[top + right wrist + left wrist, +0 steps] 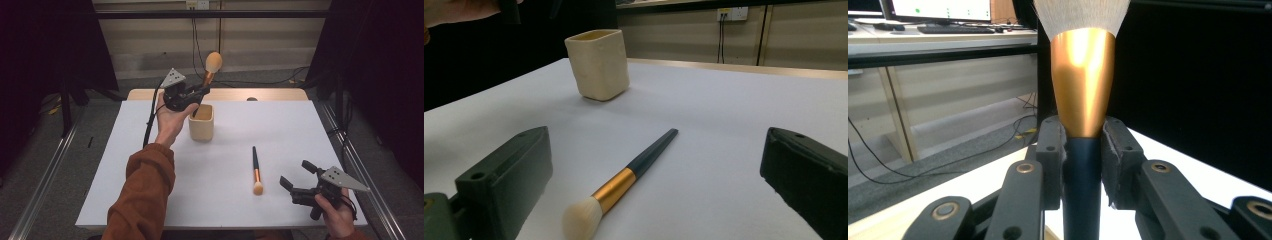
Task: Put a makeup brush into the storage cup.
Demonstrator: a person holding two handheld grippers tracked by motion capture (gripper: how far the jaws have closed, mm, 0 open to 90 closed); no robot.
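My left gripper [202, 90] is shut on a large makeup brush [212, 66] with a copper ferrule and pale bristles pointing up. It hangs just above a cream square cup [201, 121] at the table's back middle. In the left gripper view the brush's dark handle [1082, 185] is clamped between the jaws. A second, slimmer brush [256, 171] lies flat on the white table, bristles toward me. My right gripper [295, 174] is open near the front right, jaws wide on either side of that brush [624, 180]. The cup [598, 64] stands beyond it.
The white table top [150, 165] has a wooden strip along its far edge [280, 94]. Metal rails [45, 185] run down both sides of the table. Cables [260, 80] lie on the floor behind it.
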